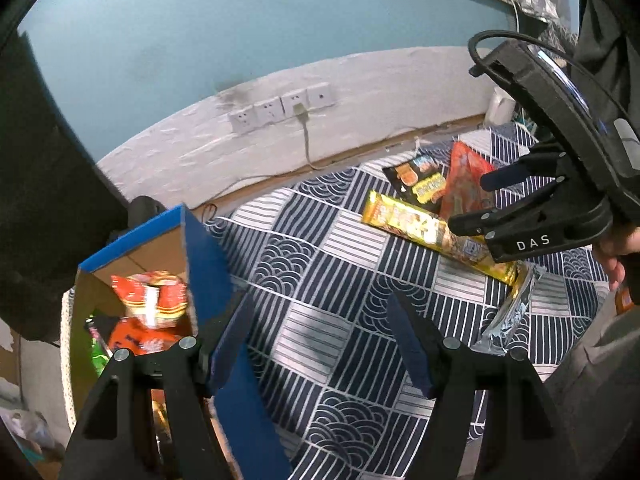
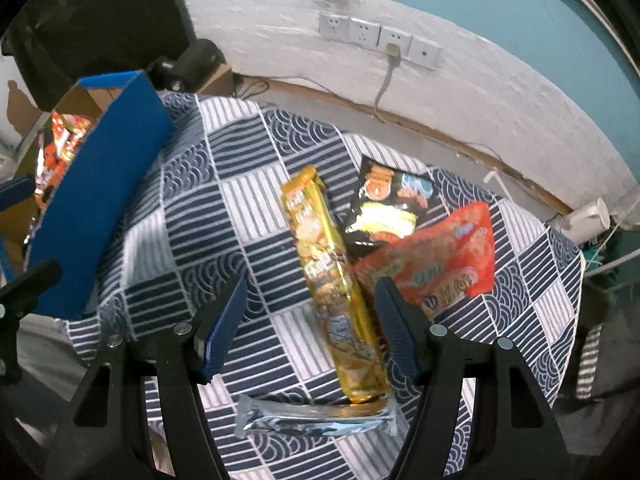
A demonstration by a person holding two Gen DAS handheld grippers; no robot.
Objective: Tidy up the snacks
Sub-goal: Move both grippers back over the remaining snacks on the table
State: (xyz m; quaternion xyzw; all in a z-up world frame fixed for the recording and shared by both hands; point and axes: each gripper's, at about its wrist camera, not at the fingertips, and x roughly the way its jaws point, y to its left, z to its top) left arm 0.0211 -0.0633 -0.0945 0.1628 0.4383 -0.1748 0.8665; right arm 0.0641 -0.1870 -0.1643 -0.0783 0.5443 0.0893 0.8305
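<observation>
1. Snacks lie in two places: some already sit in the blue cardboard box [image 1: 204, 264] at the far left, where we see a red-and-orange packet [image 1: 154, 300] standing among other wrappers.
2. Our left gripper [image 1: 316, 320] hangs just right of the box wall, over the patterned cloth [image 1: 320, 240], its jaws apart with nothing between them.
3. Near the middle of the cloth, in the right wrist view, a long gold packet [image 2: 332, 276] runs from far to near, its near end resting on a silver packet [image 2: 316, 416] that lies crosswise.
4. Our right gripper [image 2: 310, 292] hovers above the gold packet, jaws spread and empty; the packet shows between the fingers but we see no pad pressing it.
5. Just right of the gold packet, a black packet [image 2: 384, 208] lies farther back and a red packet [image 2: 444, 256] nearer, overlapping it.
6. On the far wall, a row of sockets [image 2: 380, 36] holds one plugged cable.
</observation>
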